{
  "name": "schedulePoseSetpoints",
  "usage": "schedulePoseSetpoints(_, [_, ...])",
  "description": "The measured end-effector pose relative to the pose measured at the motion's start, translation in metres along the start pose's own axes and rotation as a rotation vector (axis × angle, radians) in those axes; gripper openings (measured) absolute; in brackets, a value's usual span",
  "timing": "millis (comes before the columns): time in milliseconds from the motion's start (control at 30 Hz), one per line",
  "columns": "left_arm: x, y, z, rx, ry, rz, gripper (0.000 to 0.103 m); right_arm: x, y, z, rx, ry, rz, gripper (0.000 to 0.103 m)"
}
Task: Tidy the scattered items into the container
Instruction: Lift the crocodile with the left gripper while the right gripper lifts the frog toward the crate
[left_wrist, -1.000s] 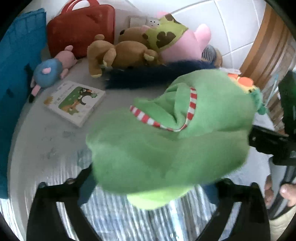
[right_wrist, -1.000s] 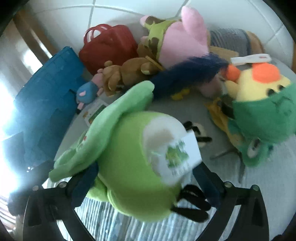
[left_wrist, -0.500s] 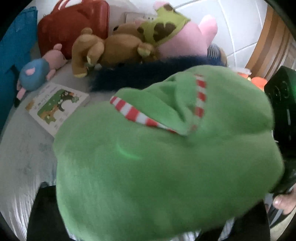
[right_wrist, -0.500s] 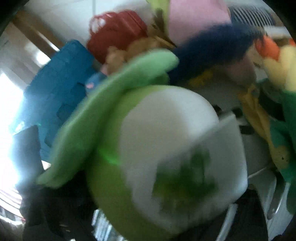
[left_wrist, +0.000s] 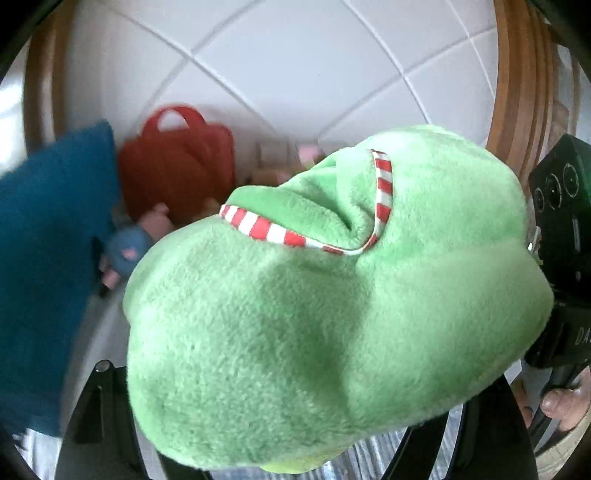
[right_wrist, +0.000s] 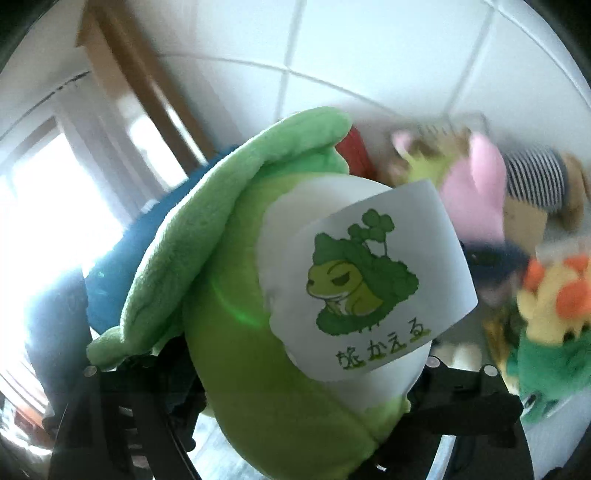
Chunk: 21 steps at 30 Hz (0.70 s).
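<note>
A large green frog plush (left_wrist: 332, 314) with a red-and-white striped band fills the left wrist view, held up off the table. My left gripper (left_wrist: 291, 417) has it between its jaws, which are still closing and pressing into it; the fingertips are hidden by the plush. The right wrist view shows the same plush (right_wrist: 229, 332) from its other side, with a white paper tag (right_wrist: 373, 284) bearing a frog drawing. My right gripper (right_wrist: 291, 376) also grips it, jaws closing on its body. The blue fabric container (left_wrist: 48, 258) stands at the left.
A red bag (left_wrist: 177, 173) and a small pink-and-blue plush (left_wrist: 129, 247) lie by the tiled wall. A pink plush (right_wrist: 472, 192), a striped one (right_wrist: 535, 181) and a yellow-green one (right_wrist: 550, 332) sit to the right. The right gripper's body (left_wrist: 561, 258) is close beside the frog.
Both grippers have closed in on the green frog plush and lifted it off the table. The views tilted up toward the wall, and the book dropped out of sight.
</note>
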<state>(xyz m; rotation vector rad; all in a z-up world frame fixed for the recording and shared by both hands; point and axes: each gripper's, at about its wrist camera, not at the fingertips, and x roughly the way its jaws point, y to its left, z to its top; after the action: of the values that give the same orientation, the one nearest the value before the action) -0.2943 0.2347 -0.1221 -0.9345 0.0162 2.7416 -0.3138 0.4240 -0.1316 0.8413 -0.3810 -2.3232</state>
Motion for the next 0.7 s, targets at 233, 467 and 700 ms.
schedulePoseSetpoints(233, [-0.088,0.049,0.034,-0.023,-0.116,0.100,0.080,0.002,0.094,0.046,-0.123,-0.045,0.100,0.085])
schedulePoseSetpoints(467, [-0.178,0.148,0.066,-0.041,-0.234,0.258,0.080,0.052,0.220,0.090,-0.243,-0.095,0.244,0.085])
schedulePoseSetpoints(700, [-0.236,0.284,0.097,-0.052,-0.255,0.406,0.081,0.149,0.351,0.123,-0.280,-0.143,0.365,0.085])
